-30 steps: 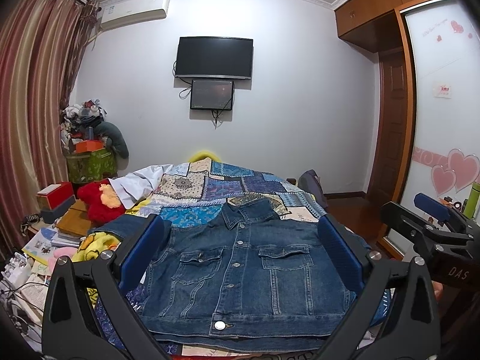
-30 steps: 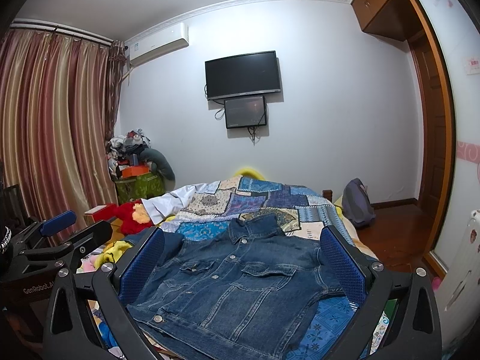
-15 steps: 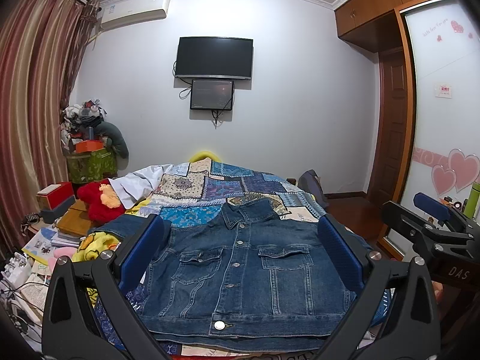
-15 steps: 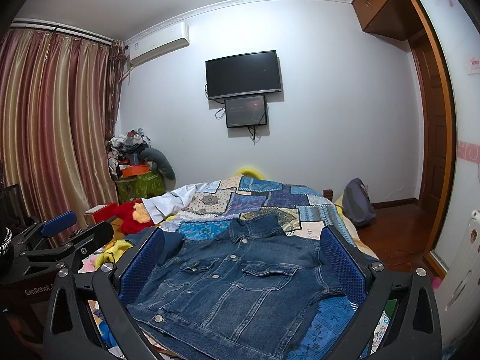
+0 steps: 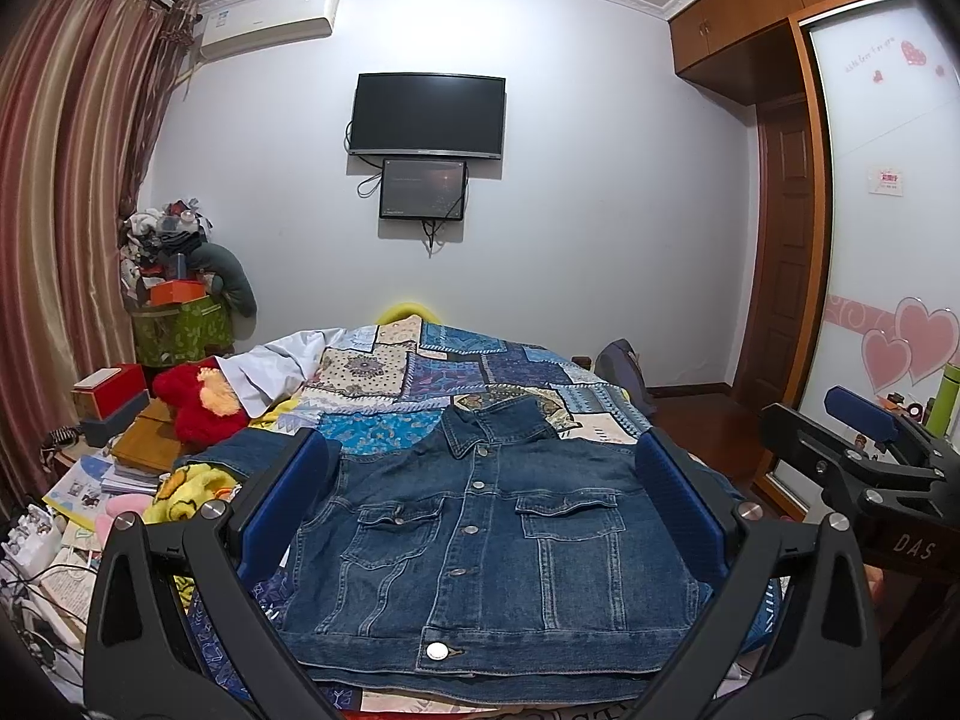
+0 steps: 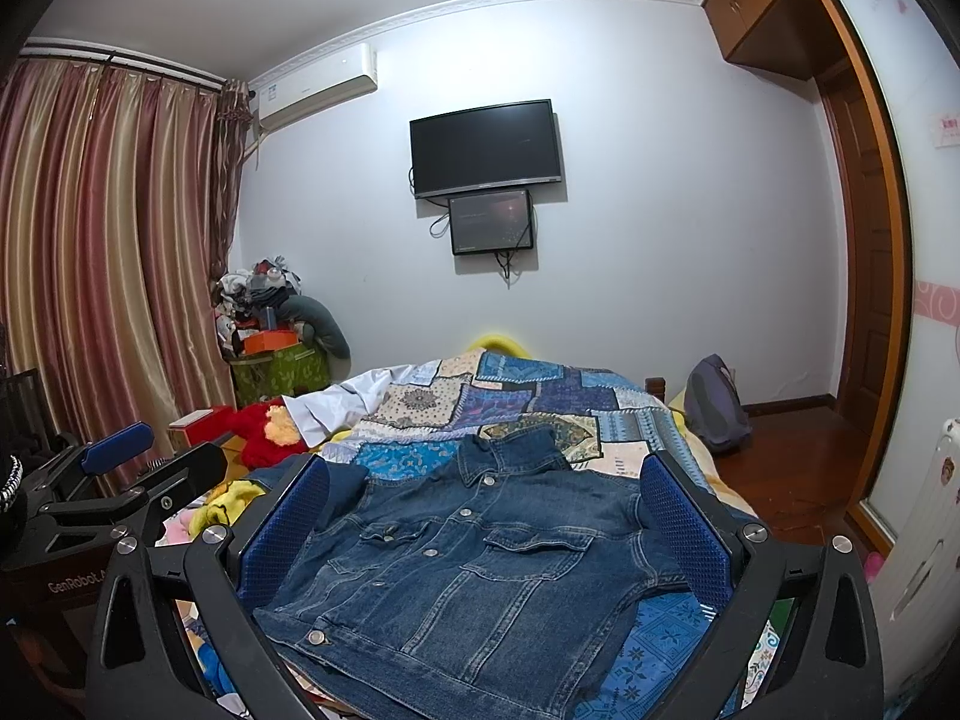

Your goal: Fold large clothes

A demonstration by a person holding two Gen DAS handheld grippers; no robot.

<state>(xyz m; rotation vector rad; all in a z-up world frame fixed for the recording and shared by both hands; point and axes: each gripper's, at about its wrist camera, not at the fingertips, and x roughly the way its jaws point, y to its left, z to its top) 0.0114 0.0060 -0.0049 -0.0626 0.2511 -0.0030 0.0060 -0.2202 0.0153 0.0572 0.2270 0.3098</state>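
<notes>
You have the denim jacket [image 5: 486, 546] laid face up on the patchwork bedspread [image 5: 456, 372], buttoned, collar at the far end and hem at the near edge of the bed, which puts the whole front flat and within reach of both tools. Your left gripper [image 5: 480, 510] hangs above the near hem with its jaws spread wide, grasping nothing; its blue pads [image 5: 282, 504] frame the jacket's two sides without touching cloth. Your right gripper [image 6: 486, 528] is likewise released and empty, held over the near right part of the jacket, so each tool looks down on its own half. One sleeve [image 5: 240, 456] trails off to the left, toward the red plush toy [image 5: 198, 402] and the books on the floor side; the right sleeve is hidden behind the pad and cannot be made out clearly. Nothing has been folded yet, so the task looks to be at its very start. A sensible first move would be to bring the sleeves in across the chest, and denim this stiff should hold a crease but resist a shallow pinch.
</notes>
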